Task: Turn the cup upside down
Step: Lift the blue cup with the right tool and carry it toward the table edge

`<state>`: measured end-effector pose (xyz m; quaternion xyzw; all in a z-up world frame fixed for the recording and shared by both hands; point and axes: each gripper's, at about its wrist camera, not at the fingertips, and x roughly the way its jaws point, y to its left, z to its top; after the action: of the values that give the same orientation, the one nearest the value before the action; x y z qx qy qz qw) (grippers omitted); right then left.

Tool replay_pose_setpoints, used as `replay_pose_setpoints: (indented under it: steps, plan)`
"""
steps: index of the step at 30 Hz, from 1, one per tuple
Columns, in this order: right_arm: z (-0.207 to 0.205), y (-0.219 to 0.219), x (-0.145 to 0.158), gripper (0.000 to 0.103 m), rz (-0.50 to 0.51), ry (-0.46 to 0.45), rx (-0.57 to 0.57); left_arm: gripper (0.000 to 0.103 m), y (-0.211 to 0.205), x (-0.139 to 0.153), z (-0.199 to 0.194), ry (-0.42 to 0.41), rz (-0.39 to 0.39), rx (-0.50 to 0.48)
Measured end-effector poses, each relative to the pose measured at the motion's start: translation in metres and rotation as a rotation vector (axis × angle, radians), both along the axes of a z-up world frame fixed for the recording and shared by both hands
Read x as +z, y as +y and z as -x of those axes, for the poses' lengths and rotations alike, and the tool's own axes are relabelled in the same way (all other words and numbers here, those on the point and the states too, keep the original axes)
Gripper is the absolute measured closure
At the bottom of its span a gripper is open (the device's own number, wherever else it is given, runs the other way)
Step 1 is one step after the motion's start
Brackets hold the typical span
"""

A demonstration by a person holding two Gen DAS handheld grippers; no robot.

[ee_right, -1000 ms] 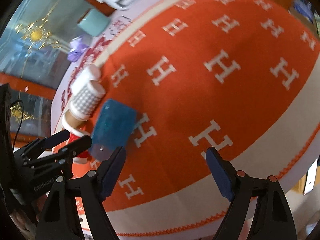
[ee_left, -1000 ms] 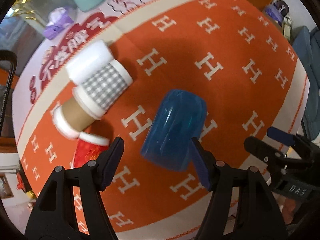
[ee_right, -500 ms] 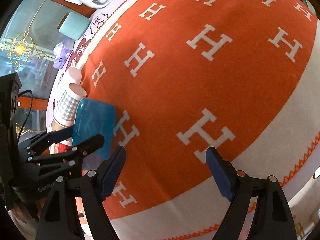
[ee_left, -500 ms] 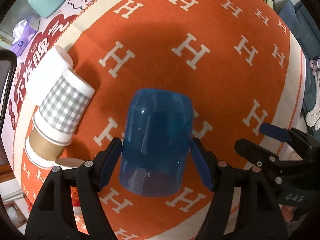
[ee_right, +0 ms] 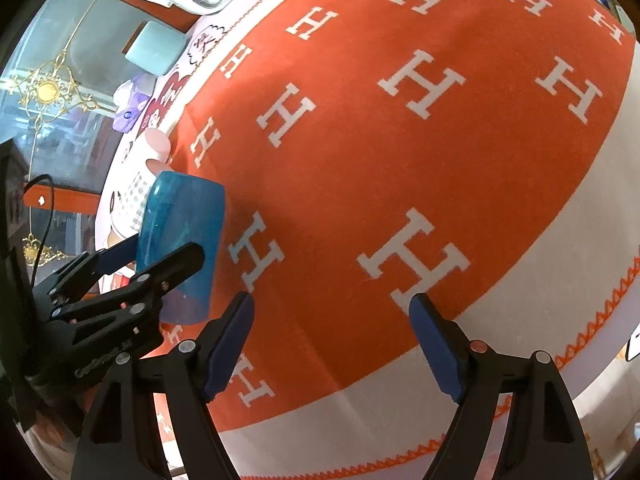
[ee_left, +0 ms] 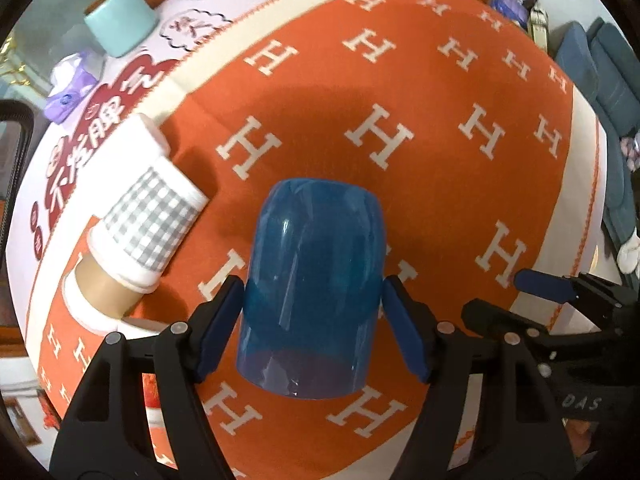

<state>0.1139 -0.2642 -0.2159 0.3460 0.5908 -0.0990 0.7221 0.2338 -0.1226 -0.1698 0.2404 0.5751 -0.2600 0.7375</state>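
A translucent blue cup point(ee_left: 316, 284) lies on its side on the orange blanket, its mouth toward the left wrist camera. My left gripper point(ee_left: 314, 320) is open, its fingers on either side of the cup's body near the mouth, with small gaps. In the right wrist view the cup point(ee_right: 180, 236) sits at the left with the left gripper point(ee_right: 160, 256) around it. My right gripper point(ee_right: 332, 344) is open and empty above the blanket, to the right of the cup.
A row of nested paper cups point(ee_left: 148, 220) lies on its side just left of the blue cup. A mint cup point(ee_left: 120, 20) and a purple object point(ee_left: 68, 92) sit at the far left edge. The orange blanket point(ee_right: 400, 160) reaches the table's front edge.
My left gripper has moved in so its fingers now flank the blue cup lower on its body. The right gripper has shifted slightly and stays open.
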Motion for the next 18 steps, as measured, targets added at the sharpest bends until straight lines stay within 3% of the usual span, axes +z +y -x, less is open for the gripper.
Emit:
replay_pose_setpoints:
  steps: [9, 18]
  plan:
    - [0.008, 0.006, 0.023, 0.022, 0.015, -0.025, 0.091, 0.035, 0.043, 0.02, 0.04, 0.002, 0.039, 0.153]
    - [0.027, 0.026, 0.034, 0.022, 0.042, -0.024, 0.262, 0.035, 0.09, 0.02, 0.091, 0.009, 0.14, 0.454]
